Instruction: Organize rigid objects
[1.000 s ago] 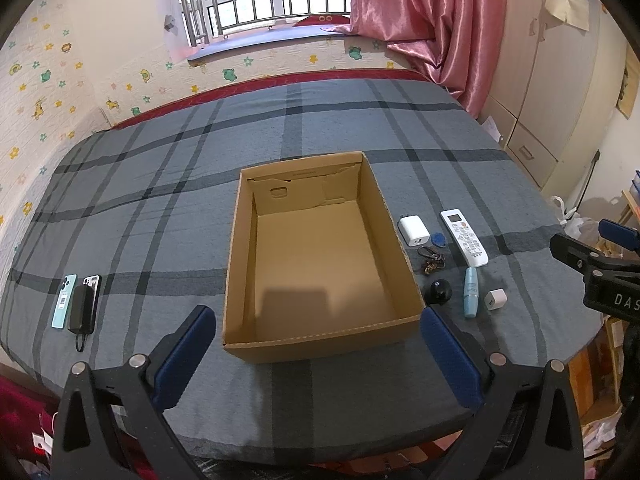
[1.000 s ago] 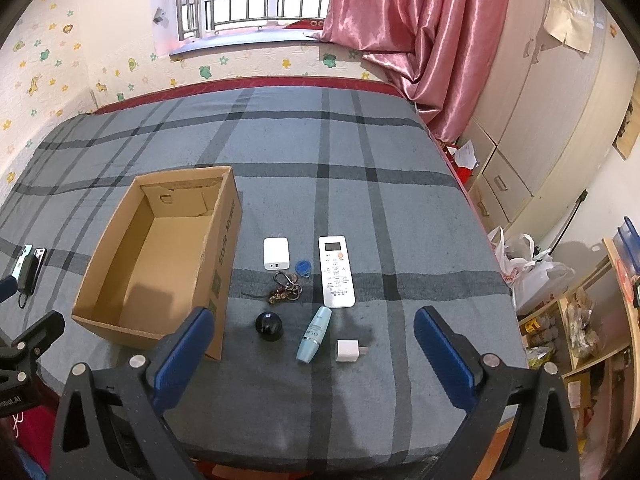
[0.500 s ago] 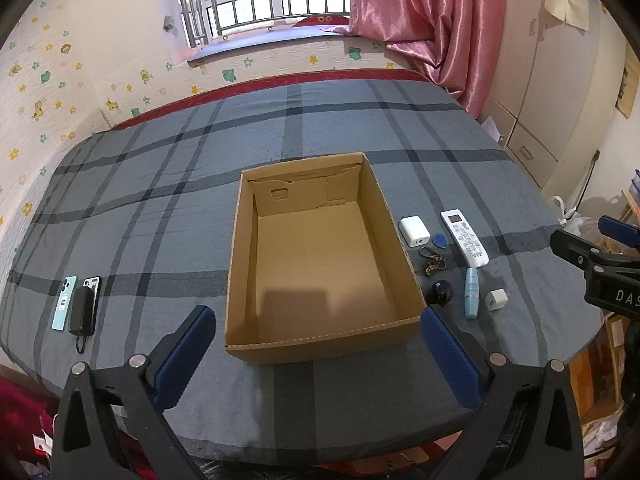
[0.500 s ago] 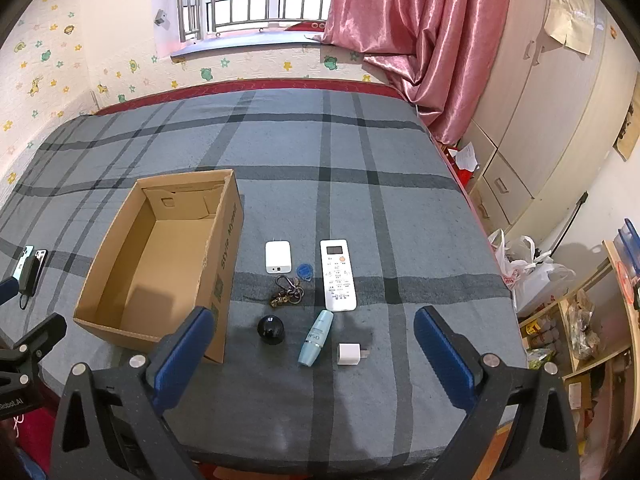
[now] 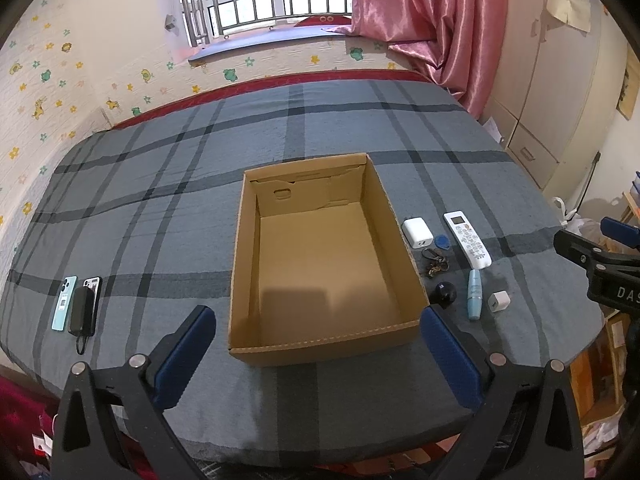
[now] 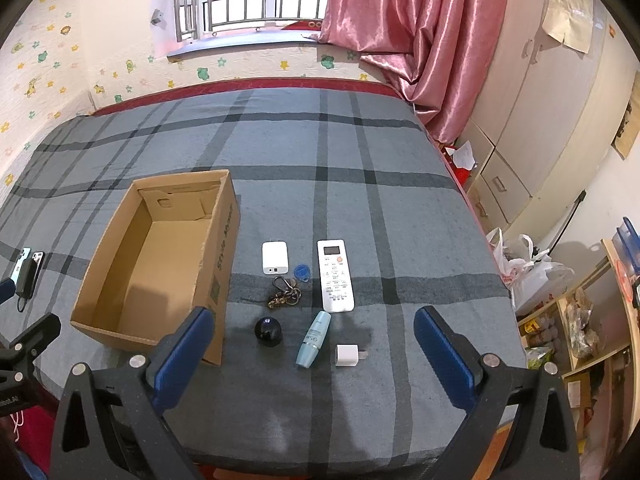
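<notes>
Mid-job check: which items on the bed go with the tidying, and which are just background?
Job items: cardboard box, empty; white charger block; remote control; key bunch with blue tag; black ball; blue tube; small white plug; two phones and black pouch left of the box.

Background: pink curtain; wardrobe; plastic bags; shelf.

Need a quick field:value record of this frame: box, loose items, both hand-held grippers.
box: cardboard box, open top, nothing inside
right of box: white remote, power bank, keys, black ball, blue tube, white charger
left of box: two phones
left hand-held gripper: open
right hand-held gripper: open
</notes>
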### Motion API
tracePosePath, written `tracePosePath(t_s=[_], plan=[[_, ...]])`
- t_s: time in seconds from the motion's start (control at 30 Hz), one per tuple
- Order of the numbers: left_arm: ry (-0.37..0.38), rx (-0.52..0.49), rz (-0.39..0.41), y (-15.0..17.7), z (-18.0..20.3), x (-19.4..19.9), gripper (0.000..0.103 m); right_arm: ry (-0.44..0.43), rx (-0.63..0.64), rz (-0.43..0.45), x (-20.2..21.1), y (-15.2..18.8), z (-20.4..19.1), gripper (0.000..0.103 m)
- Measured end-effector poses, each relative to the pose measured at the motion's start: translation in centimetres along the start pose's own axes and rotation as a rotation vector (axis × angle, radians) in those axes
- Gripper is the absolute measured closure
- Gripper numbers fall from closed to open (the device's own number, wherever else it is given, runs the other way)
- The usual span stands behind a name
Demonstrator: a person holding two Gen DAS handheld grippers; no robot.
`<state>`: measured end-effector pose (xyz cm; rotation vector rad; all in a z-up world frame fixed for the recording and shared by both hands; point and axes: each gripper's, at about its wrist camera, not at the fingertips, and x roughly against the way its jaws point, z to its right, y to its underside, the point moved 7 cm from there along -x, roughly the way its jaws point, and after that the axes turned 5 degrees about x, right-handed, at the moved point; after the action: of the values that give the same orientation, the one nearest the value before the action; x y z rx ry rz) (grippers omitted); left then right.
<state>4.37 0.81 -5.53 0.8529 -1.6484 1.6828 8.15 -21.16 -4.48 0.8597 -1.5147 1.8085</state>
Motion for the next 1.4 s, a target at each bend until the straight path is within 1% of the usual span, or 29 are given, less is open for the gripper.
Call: tracePosePath(t_s=[0.37, 0.57, 0.7, 0.8, 0.9, 1.13, 1.17, 1.4], plan=[[0.004, 0.002, -0.001, -0.2, -0.1, 0.1, 0.000, 0.000, -0.003, 0.001, -0.2, -0.2, 0.1, 0.001], [0.025, 0.006, 0.012, -1.3, -0.7, 0.2, 0.000, 0.006, -0.018, 0.003, -0.4, -0.5, 0.6, 0.001], [0.060, 0.013, 0.013, -1.8, -0.9, 0.0, 0.000, 0.000, -0.020, 0.008, -0.6, -0.8, 0.8, 0.001], [0.056, 0.008, 0.028, -2.4, -1.5, -0.4, 0.000, 0.004, -0.024, 0.013, -0.7, -1.0, 1.2, 0.001], [0.041, 0.013, 0.033, -3.1, -2.5, -1.7, 0.000, 0.011, -0.034, 0.003, -1.2, -1.0, 1.6, 0.001], [0.008, 0.045, 0.015, -4.0, -5.6, -5.6, 0.000, 0.028, -0.044, -0.020, -2.4, -0.9, 2.4, 0.001], [0.012, 0.046, 0.014, -4.0, -5.8, -6.0, 0.000, 0.030, -0.040, -0.023, -2.6, -0.9, 2.5, 0.001], [0.000, 0.047, -0.053, -3.4, -8.1, -11.3, 0.000, 0.088, -0.026, -0.065, -5.0, -0.2, 3.2, 0.001]])
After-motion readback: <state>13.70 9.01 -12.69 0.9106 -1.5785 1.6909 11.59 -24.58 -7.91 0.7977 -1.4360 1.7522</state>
